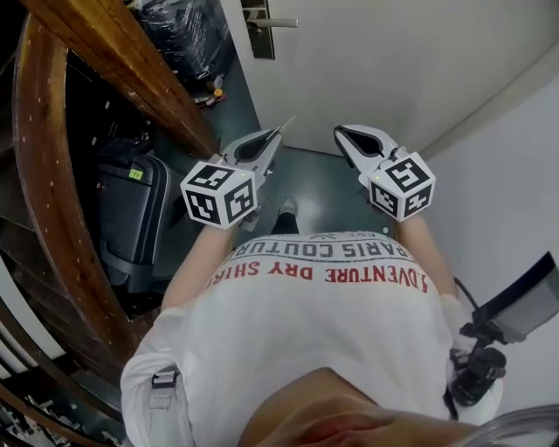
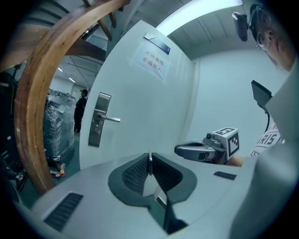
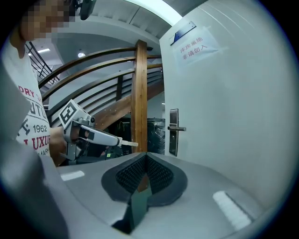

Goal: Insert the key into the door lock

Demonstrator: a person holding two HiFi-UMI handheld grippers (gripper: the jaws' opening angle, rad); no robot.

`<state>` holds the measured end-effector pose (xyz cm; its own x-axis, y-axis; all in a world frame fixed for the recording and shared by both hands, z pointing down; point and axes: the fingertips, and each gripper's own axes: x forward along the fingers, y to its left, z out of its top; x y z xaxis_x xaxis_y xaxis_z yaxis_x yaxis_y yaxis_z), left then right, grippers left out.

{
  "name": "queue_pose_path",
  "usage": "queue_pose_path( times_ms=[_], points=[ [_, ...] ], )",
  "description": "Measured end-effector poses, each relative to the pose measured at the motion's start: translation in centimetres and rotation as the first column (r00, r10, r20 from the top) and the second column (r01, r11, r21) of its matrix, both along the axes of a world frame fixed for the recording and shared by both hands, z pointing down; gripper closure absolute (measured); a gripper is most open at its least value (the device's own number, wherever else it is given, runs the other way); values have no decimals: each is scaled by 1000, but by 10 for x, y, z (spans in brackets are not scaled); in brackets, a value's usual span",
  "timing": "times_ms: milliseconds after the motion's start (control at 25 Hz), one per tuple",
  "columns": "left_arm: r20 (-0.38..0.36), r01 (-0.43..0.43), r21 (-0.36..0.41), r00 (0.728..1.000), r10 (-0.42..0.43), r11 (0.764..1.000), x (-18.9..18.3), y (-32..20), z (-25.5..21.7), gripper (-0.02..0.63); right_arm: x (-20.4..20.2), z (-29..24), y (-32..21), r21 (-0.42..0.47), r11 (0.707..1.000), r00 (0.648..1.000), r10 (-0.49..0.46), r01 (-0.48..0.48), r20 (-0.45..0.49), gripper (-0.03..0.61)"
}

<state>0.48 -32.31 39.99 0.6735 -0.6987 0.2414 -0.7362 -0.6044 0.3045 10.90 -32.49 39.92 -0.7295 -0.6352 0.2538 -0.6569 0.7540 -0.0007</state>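
Observation:
A white door (image 1: 393,61) stands ahead of me, with a steel lock plate and lever handle (image 1: 259,26) near its left edge. My left gripper (image 1: 278,135) is shut on a thin pale key (image 1: 286,124) that sticks out forward. In the left gripper view the key's blade (image 2: 149,161) stands upright between the closed pads, and the lock plate (image 2: 98,120) is off to the left, well away. My right gripper (image 1: 342,133) is beside the left one, shut with nothing in it. The right gripper view shows the left gripper (image 3: 93,135), the key tip (image 3: 128,143) and the lock plate (image 3: 174,132).
A curved wooden stair rail (image 1: 52,175) and post (image 3: 139,98) run along the left. A black suitcase (image 1: 131,218) stands under the rail, and wrapped bundles (image 1: 179,35) lie beyond it. A white wall (image 1: 507,192) closes the right. A paper notice (image 2: 152,60) hangs on the door.

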Motion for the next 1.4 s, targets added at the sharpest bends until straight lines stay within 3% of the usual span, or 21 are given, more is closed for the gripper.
queue_pose_path(
  times_ms=[240,400,760,1240,1400],
  points=[
    [10,-7,-40,1000,7,999,-24,-83,21,591,-25,10,-93,-7,1000,999,19,-20,-39,575],
    [-3,-2,-56,1000,2,998,-41,-127,28,591,-36,-2,-154,58,997,996,54,-50,-65,565],
    [-76,30,-139,996,-41,990,-54,-208,51,591,-47,-1,-284,93,994,997,61,-56,-42,426],
    [-97,32,-160,994,-48,987,-65,-228,53,591,-66,-3,-308,111,993,997,41,-33,-71,427],
    [-161,35,-197,985,-67,980,-64,-236,58,591,-65,-4,-308,115,993,997,43,-35,-70,431]
  ],
)
